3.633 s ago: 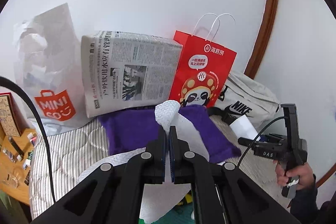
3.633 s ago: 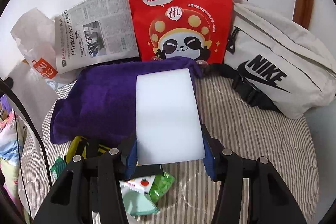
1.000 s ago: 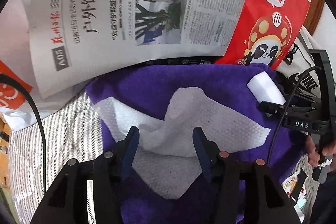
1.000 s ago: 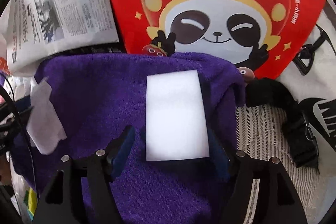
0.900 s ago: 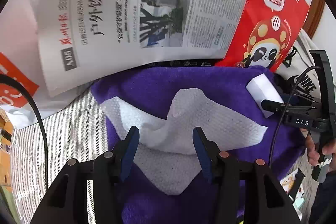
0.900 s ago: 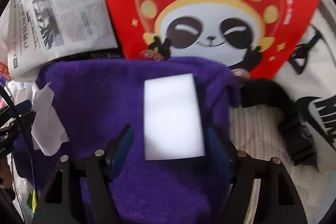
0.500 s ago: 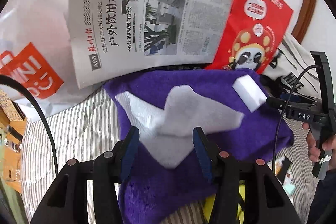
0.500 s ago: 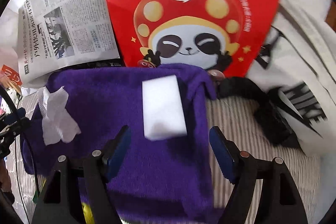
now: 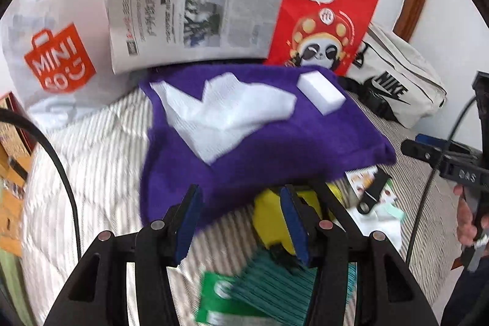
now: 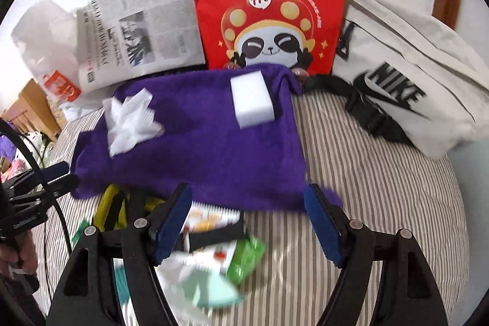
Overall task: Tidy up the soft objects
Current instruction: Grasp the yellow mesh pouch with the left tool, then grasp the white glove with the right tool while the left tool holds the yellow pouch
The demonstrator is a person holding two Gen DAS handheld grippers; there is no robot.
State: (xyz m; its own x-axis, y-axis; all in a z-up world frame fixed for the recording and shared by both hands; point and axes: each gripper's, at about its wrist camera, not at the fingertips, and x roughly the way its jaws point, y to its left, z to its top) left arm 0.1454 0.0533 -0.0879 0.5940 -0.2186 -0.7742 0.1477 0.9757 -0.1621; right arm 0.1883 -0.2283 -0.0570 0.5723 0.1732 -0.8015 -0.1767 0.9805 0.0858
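A purple towel (image 9: 250,139) (image 10: 214,142) lies spread on the striped bed. A crumpled white tissue (image 9: 223,112) (image 10: 131,118) rests on its left part. A white sponge block (image 9: 321,92) (image 10: 252,101) rests on its far right part. My left gripper (image 9: 241,222) is open and empty, above the towel's near edge. My right gripper (image 10: 249,222) is open and empty, wide apart, over the towel's near edge and the packets below it. Each gripper shows at the edge of the other's view.
A red panda paper bag (image 10: 269,8), a newspaper (image 9: 195,5), a white Miniso bag (image 9: 58,63) and a white Nike bag (image 10: 406,75) stand along the wall. A yellow object (image 9: 272,213), green packets (image 9: 253,292) and snack packets (image 10: 220,252) lie near the towel's front edge.
Both grippers let go, the left of the tissue and the right of the sponge, and both have pulled back and up from the towel. More of the bed shows now.
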